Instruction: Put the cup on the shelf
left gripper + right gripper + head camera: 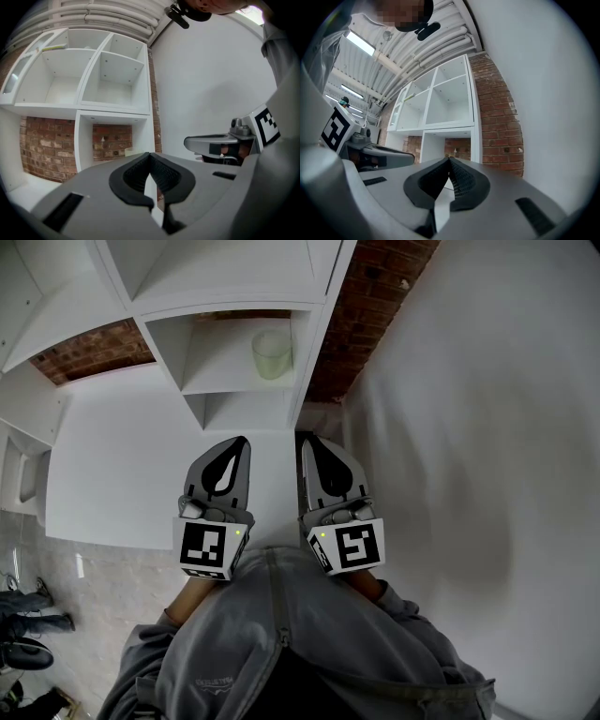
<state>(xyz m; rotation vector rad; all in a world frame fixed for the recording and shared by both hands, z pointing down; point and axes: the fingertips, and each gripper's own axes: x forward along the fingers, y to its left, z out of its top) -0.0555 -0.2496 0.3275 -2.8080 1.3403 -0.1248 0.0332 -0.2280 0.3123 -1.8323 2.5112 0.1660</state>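
Observation:
A pale, translucent cup [272,354] stands upright on a board of the white shelf unit [217,352], in an open compartment backed by brick; a sliver of the cup [129,152] shows just above my left gripper's jaws in the left gripper view. Both grippers are held close to my body, well short of the shelf. My left gripper [243,441] is shut with nothing in it, tips touching [149,154]. My right gripper [305,439] is also shut and empty [449,159]. Neither touches the cup.
A plain white wall [478,427] runs along the right. Brick [370,306] shows behind the shelf unit and beside it. The upper compartments [112,77] of the unit hold nothing. My grey hooded top [281,643] fills the bottom of the head view. Dark items [23,624] lie at the lower left.

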